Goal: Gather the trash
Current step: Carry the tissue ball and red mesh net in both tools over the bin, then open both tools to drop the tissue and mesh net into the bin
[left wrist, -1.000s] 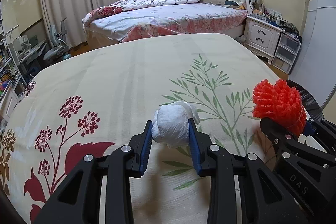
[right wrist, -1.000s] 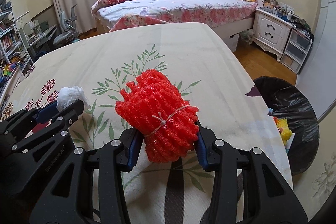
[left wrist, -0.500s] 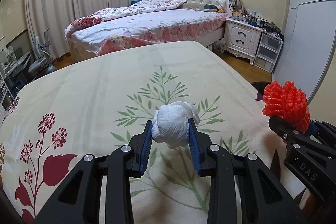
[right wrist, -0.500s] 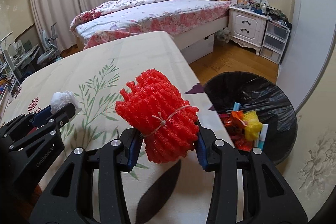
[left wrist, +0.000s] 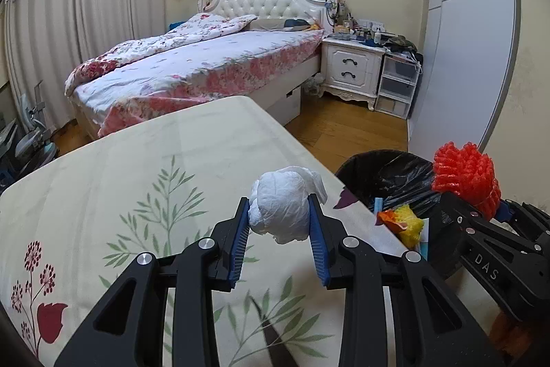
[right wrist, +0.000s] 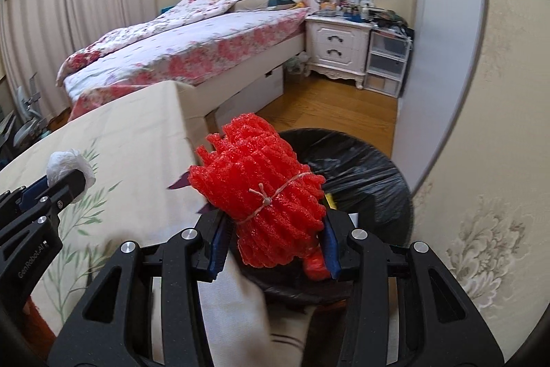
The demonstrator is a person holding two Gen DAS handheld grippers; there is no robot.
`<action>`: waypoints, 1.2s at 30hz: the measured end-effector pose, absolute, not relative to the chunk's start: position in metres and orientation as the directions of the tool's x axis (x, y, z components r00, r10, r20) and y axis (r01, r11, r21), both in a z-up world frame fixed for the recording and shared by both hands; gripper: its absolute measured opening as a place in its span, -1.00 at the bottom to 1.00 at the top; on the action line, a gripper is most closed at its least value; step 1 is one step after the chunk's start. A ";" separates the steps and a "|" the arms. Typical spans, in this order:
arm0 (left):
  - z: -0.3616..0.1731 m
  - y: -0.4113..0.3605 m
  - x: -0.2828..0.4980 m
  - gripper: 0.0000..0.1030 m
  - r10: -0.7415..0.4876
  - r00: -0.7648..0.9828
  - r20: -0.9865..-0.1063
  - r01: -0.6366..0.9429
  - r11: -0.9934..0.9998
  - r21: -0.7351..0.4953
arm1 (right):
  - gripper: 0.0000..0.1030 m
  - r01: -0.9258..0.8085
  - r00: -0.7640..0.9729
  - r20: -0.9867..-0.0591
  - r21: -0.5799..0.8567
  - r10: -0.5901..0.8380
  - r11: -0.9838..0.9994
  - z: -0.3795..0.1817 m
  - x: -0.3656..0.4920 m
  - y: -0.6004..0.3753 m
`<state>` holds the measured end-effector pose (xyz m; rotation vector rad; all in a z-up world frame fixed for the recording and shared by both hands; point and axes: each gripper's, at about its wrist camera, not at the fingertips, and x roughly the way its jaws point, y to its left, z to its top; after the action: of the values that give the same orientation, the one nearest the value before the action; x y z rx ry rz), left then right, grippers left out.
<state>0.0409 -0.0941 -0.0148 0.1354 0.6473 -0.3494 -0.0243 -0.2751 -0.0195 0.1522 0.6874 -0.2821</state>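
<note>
Right wrist view: your right gripper (right wrist: 275, 239) pinches the red foam bundle (right wrist: 264, 198) at frame centre, over the near rim of the black-lined bin (right wrist: 371, 174). Left wrist view: your left gripper (left wrist: 279, 229) pinches the white tissue wad (left wrist: 285, 205), above the floral tablecloth (left wrist: 144, 160); bin at right. Step: carry-to-bin. Next, probably: centre the bundle over the opening, spread fingers, then bring the wad across.

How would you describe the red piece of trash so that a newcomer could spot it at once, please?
Start at the black-lined trash bin on the wood floor beside the floral-clothed table. Above its rim, the right gripper clamps a red foam net bundle. Unlike the white crumpled wad in the left gripper, it is bright red, ridged and tied with string.
</note>
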 end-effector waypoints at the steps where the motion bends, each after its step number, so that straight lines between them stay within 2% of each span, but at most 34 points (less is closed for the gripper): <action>1: -0.015 -0.101 0.042 -0.35 -0.283 0.742 -0.608 0.371 0.929 0.020 | -0.17 0.319 0.735 -0.642 0.044 -0.218 0.947 -0.020 -0.024 -0.280; 20: -0.028 -0.185 0.083 -0.35 -0.339 0.708 -0.619 0.477 0.876 0.066 | -0.16 0.442 0.702 -0.638 0.044 -0.315 0.896 -0.036 0.009 -0.335; 36: -0.039 -0.211 0.109 -0.34 -0.330 0.678 -0.657 0.497 0.864 0.079 | -0.15 0.481 0.669 -0.669 0.056 -0.324 0.875 -0.049 0.033 -0.358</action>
<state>0.1091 -0.2109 -0.0394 0.2613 0.6814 -0.4708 0.0326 -0.3579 -0.0491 0.2370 0.7045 -0.4587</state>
